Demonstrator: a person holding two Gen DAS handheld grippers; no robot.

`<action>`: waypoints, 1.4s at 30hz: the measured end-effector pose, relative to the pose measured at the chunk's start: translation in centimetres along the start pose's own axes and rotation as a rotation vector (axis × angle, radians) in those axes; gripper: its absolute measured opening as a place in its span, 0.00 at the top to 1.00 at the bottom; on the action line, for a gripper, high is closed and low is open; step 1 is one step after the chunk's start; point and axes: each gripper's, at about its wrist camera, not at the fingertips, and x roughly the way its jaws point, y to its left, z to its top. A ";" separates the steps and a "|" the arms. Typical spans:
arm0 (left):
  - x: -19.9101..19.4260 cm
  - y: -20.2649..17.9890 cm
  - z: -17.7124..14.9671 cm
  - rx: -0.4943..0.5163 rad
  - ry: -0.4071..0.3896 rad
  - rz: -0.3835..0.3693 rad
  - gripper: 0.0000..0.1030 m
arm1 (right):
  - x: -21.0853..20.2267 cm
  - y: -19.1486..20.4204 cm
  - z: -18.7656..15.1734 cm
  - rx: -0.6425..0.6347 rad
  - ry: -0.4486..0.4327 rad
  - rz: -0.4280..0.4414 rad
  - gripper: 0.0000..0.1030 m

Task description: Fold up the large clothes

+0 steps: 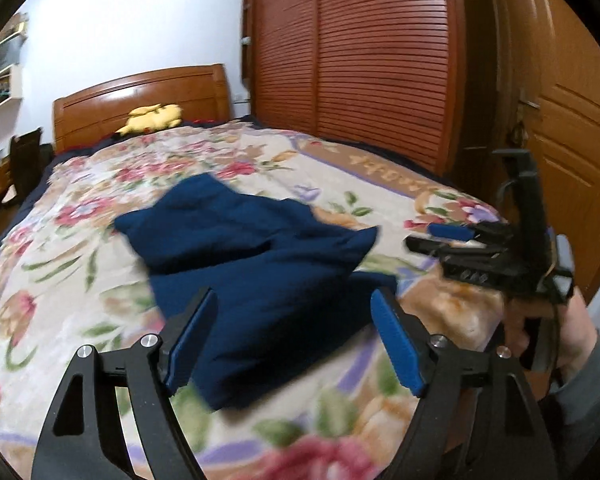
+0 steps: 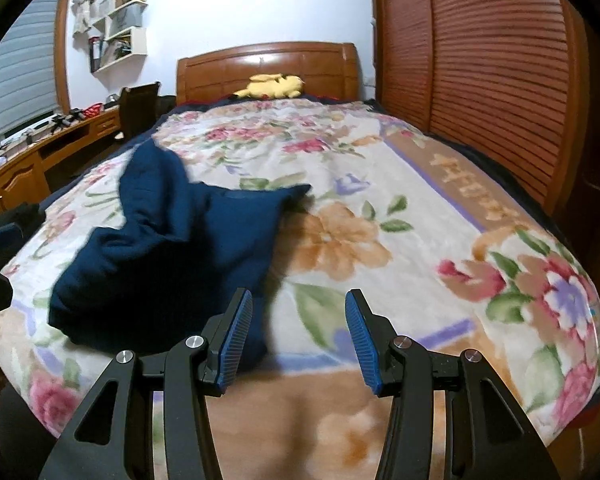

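While the navy garment (image 1: 256,264) is seen heaped on the floral bed (image 1: 80,280), the left tool (image 1: 294,340) and right tool (image 2: 300,336) at three o'clock are held open, nothing gripped.

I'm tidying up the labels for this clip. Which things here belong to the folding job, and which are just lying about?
Part of the job:
- navy garment
- floral blanket it lies on
- left gripper, open
- right gripper, open

Just lying about:
- yellow plush toy
- wall shelves
- desk
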 end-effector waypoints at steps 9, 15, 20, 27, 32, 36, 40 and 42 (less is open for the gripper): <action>-1.6 6.9 -3.0 -0.075 -0.005 0.105 0.23 | -1.6 2.7 1.4 -0.048 -0.082 0.065 0.51; -1.3 9.6 -3.8 -0.078 -0.004 0.138 0.23 | 0.1 4.6 2.2 -0.095 -0.105 0.097 0.51; -0.3 11.9 -4.3 -0.100 -0.017 0.144 0.23 | 3.6 6.3 3.5 -0.159 -0.043 0.080 0.51; 1.6 14.2 -4.6 -0.124 -0.018 0.147 0.23 | 6.7 8.6 7.8 -0.225 0.001 0.121 0.51; 2.7 15.5 -5.3 -0.119 -0.015 0.166 0.23 | 9.8 10.6 10.4 -0.281 0.048 0.133 0.51; 3.1 16.2 -5.7 -0.115 -0.024 0.188 0.23 | 13.4 11.4 12.1 -0.286 0.132 0.145 0.51; 3.5 16.7 -6.0 -0.134 -0.019 0.158 0.23 | 16.9 11.8 13.0 -0.288 0.226 0.129 0.51; 3.6 16.9 -5.9 -0.134 -0.015 0.155 0.23 | 18.6 12.1 13.4 -0.288 0.269 0.133 0.50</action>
